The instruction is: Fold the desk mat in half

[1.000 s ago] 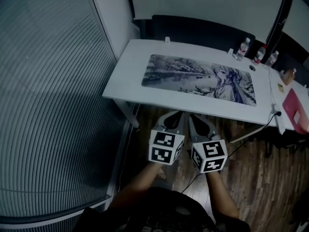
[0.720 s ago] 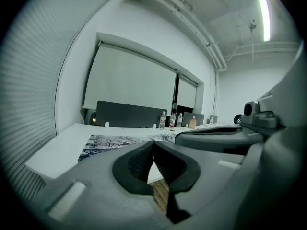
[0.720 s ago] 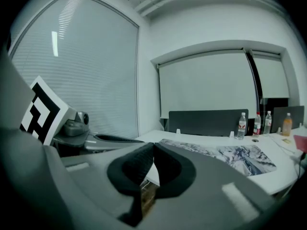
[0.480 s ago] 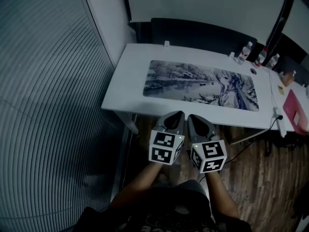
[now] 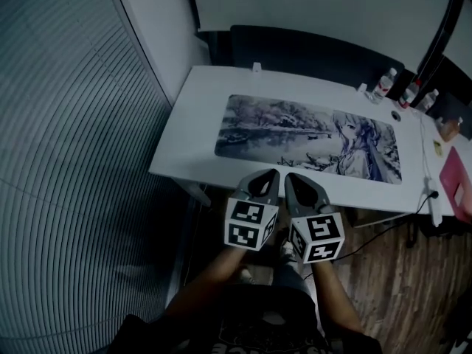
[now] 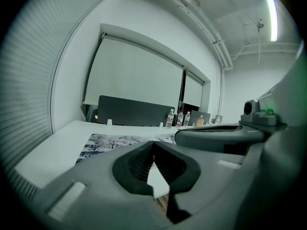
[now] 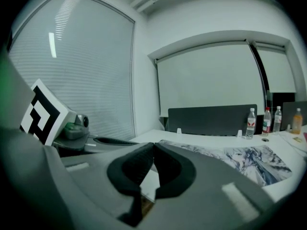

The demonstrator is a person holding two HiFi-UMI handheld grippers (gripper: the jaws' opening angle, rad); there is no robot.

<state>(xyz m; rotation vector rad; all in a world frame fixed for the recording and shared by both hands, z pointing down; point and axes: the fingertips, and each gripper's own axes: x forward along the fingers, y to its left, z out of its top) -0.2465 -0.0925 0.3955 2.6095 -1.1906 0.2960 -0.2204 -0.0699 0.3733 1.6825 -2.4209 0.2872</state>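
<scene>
The printed desk mat (image 5: 310,140) lies flat and unfolded on the white desk (image 5: 193,135).

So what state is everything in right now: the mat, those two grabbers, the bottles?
Desk mat: flat, unfolded on the white desk.
Left gripper: shut, empty, off the mat.
Right gripper: shut, empty, off the mat.
Water bottles: upright along the desk's far edge.

The head view looks steeply down from above the person, just off the near edge of the white rectangular desk (image 5: 188,124), taking in most of its top. Both gripper views sit low, side by side, facing almost level across it toward a dark grey partition panel (image 5: 295,46). All three share the grey printed desk mat (image 5: 295,127).
</scene>
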